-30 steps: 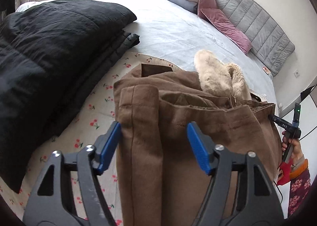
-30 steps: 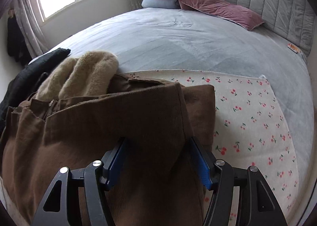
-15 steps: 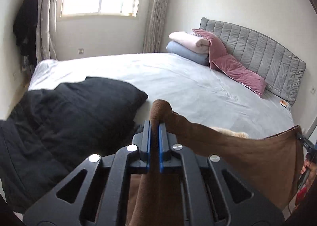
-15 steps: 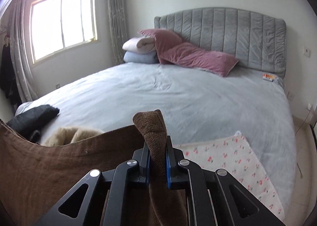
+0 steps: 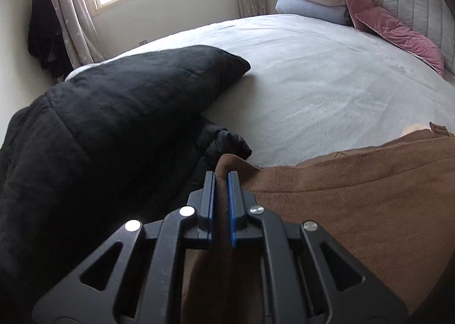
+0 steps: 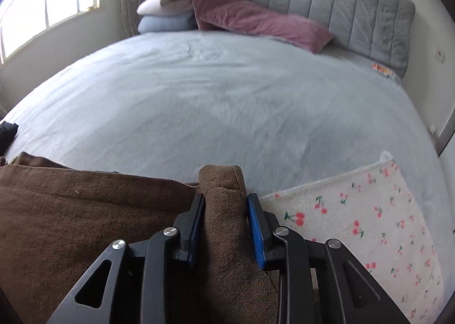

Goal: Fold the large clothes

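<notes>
A brown coat (image 5: 355, 201) lies across the near part of the bed, its edge stretched between my two grippers. My left gripper (image 5: 220, 176) is shut on a pinched fold at the coat's left end, close to a black quilted garment. In the right wrist view the coat (image 6: 85, 210) runs off to the left. There my right gripper (image 6: 224, 199) has its jaws opening. A thick coat corner stands loosely between the blue pads (image 6: 256, 227).
The black quilted garment (image 5: 113, 125) fills the bed's left side. A cherry-print mat (image 6: 355, 210) lies at the right under the coat. Grey bedding (image 6: 227, 96) stretches ahead to pink pillows (image 6: 256, 22), folded blankets (image 5: 310, 0) and a grey headboard (image 6: 327, 2).
Both grippers closed on the coat's edge, lifted it and carried it forward over the rest of the coat, then came down. The right jaws have since parted around their fold.
</notes>
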The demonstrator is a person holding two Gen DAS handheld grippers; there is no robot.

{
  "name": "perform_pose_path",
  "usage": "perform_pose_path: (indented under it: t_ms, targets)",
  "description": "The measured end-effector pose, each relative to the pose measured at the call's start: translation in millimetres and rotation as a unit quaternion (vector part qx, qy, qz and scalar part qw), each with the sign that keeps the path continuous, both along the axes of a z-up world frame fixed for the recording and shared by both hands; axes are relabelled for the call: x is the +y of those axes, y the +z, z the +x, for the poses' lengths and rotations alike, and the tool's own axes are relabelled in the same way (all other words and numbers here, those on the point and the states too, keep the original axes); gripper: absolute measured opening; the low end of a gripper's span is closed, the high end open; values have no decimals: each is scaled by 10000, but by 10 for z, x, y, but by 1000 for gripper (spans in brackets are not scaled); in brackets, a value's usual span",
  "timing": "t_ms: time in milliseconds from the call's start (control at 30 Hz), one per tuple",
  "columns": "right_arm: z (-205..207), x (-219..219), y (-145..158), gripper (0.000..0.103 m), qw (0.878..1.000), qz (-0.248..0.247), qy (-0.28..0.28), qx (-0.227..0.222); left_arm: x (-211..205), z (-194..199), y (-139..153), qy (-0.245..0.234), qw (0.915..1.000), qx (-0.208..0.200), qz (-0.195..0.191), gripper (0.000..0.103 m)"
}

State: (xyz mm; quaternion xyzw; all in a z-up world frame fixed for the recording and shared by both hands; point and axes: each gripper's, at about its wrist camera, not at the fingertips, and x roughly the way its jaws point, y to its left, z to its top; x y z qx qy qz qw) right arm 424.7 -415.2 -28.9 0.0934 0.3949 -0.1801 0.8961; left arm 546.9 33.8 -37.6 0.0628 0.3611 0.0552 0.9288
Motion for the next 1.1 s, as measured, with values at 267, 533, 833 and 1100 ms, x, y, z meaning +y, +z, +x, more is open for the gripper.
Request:
perform_pose_path:
  t_ms: [267, 533, 833, 1100]
  targets:
    - [-304, 705, 587, 58, 9958, -237, 546, -691, -504, -551, 724, -858, 9942, -492, -413, 44]
    - [118, 1309, 139, 62, 9864, 303, 1607, -142, -706, -191, 29, -982, 9938, 506, -101, 51]
    - [-250, -752, -39, 63, 9941, 471, -844, 495, 440, 137, -97, 395, 9905, 1122, 689, 44]
    - [-742, 750, 496, 76, 9921, 302, 1208, -135, -452, -1060, 478, -1397, 9890, 346, -343, 76]
